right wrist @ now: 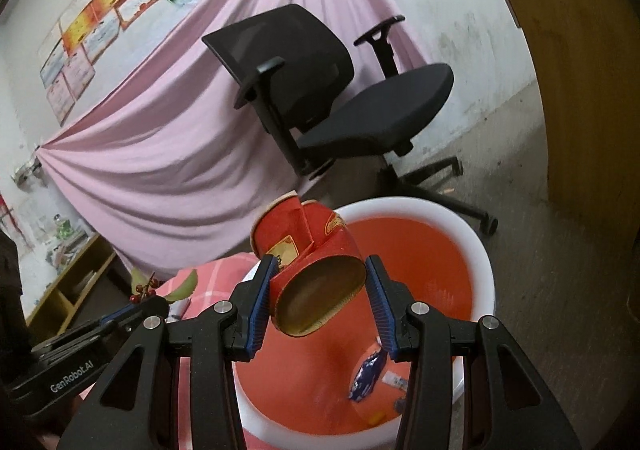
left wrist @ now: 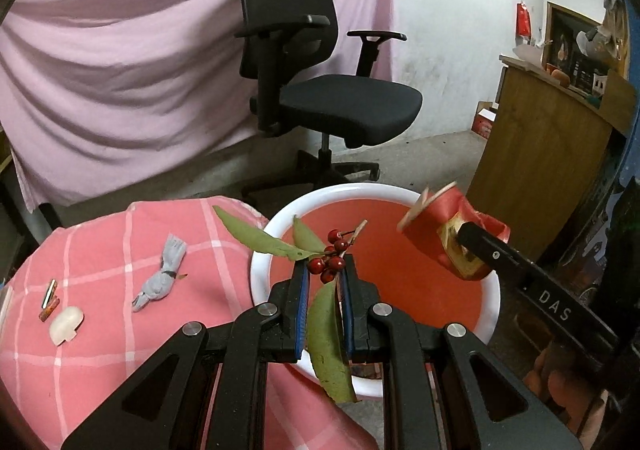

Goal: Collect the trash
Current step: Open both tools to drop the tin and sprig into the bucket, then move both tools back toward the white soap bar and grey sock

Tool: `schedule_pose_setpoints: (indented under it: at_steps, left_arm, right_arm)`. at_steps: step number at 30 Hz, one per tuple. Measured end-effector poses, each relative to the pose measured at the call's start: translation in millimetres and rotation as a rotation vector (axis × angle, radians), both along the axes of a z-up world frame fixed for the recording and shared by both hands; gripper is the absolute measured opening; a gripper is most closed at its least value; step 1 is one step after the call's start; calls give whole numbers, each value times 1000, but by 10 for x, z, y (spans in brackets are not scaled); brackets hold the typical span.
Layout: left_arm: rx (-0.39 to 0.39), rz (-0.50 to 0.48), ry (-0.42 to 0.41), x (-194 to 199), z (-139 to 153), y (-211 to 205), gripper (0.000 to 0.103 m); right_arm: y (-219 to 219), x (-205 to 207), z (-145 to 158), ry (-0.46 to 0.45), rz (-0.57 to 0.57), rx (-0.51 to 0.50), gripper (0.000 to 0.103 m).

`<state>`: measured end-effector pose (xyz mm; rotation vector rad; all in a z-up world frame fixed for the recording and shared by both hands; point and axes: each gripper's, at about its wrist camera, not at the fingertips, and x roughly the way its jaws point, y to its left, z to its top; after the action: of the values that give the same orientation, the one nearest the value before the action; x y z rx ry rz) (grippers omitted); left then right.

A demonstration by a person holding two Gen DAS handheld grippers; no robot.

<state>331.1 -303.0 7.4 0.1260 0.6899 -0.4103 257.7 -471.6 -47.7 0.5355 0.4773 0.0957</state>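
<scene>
Nearest, the left claw (left wrist: 324, 282) is clamped on a leafy sprig (left wrist: 320, 250) of red berries, one long leaf hanging down between the blue pads and hiding the stem's grip point; the other leaves fan away to the left. It hovers over the near rim of the red bin (left wrist: 376, 290) with its white rim. The right claw (right wrist: 320, 290), angled down over the same bin (right wrist: 420, 250), squeezes a crushed red paper cup (right wrist: 312, 266), its long axis running away from the camera and its open mouth facing back. A blue wrapper (right wrist: 366, 374) lies in the bin, partly hidden behind a finger. Left, on the pink checked surface (left wrist: 120, 250), lie a twisted grey wrapper (left wrist: 160, 274), a white cap (left wrist: 66, 324) and a small red piece (left wrist: 49, 308), hard to identify. Beyond stands a black office chair (left wrist: 320, 70).
</scene>
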Motion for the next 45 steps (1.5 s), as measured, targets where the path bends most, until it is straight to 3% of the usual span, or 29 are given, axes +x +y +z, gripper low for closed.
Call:
schedule_pose_setpoints:
  at_steps: [6,11,23,28,31,33,37,41,44,45]
  left_arm:
    - [-8,32,9,-3,-56,127,18]
    - [-33,26,2,-47,-21,171,33]
    - [-86,68,-27,-141,93,382,46]
    - [-104,99,-55,-187,177,607,47]
    - [-133,128,-85,-256,247,809,57]
    - [-164,152,-105,-314,286,984,57]
    - [-190,195,-129,-394,376,1274,58]
    - [-218,251,-196,-585,490,1567,80]
    - [-248,291,-248,-720,543,1799,81]
    - [-248,307,-260,-764,556,1879,81]
  right_arm:
    - [71,69,-6,17,34,7,44]
    - [64,72,1,20,21,11,44]
    - [-18,71,-36,21,2,27,46]
    - [117,58,26,-26,37,-30,48]
    - [203,18,88,-74,54,-56,53]
    - [268,-21,131,-115,64,-74,54]
    - [403,-147,247,-211,64,-101,76]
    - [564,-248,413,-291,56,-126,86]
    - [707,-311,535,-369,41,-115,103]
    - [756,-316,562,-386,39,-115,103]
